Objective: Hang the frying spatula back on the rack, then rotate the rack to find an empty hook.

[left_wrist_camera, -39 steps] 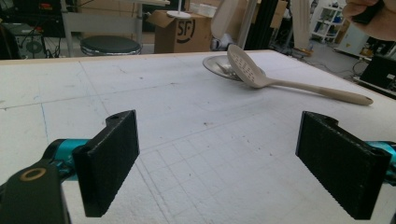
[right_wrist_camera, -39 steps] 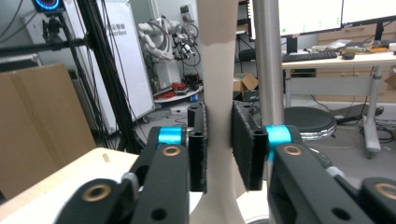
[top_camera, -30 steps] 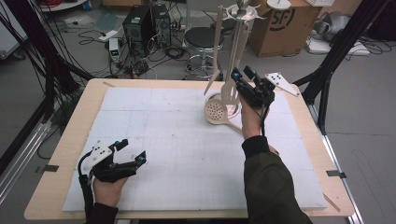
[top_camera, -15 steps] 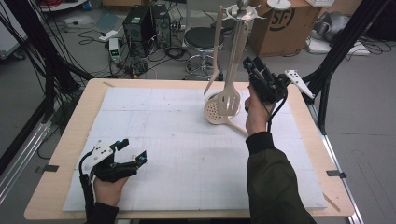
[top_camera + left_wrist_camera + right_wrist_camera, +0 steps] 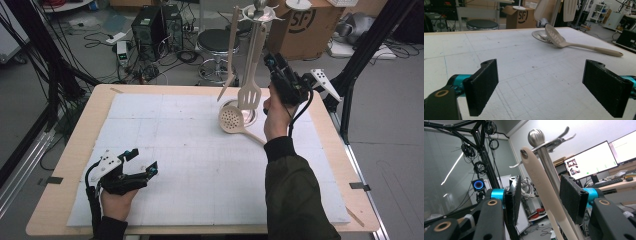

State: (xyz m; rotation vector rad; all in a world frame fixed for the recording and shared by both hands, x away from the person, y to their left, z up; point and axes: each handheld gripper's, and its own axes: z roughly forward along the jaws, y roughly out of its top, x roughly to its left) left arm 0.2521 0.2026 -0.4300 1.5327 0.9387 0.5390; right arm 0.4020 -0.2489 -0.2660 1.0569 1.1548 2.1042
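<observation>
A metal utensil stand (image 5: 258, 25) rises at the table's far side, with a beige slotted spatula (image 5: 249, 92) and a second beige utensil (image 5: 231, 50) hanging from its hooks. A beige skimmer spoon (image 5: 234, 121) lies on the table, its head leaning on the stand's round base (image 5: 250, 116). My right gripper (image 5: 276, 64) is raised beside the pole. In the right gripper view its jaws (image 5: 540, 180) stand either side of a hanging beige handle (image 5: 537, 185); they have just been closing, and the pads are clear of it. My left gripper (image 5: 142, 161) rests open at the near left, nothing between its fingers (image 5: 482, 85).
The white mat (image 5: 175, 150) covers the wooden table (image 5: 60, 170). Beyond the far edge stand a stool (image 5: 217, 42), a cardboard box (image 5: 305, 25), a computer case and floor cables. Black frame posts (image 5: 360, 55) flank the table on both sides.
My right gripper has risen and shifted slightly right, from beside the spatula's blade to higher along the stand. The left gripper and the skimmer have stayed put.
</observation>
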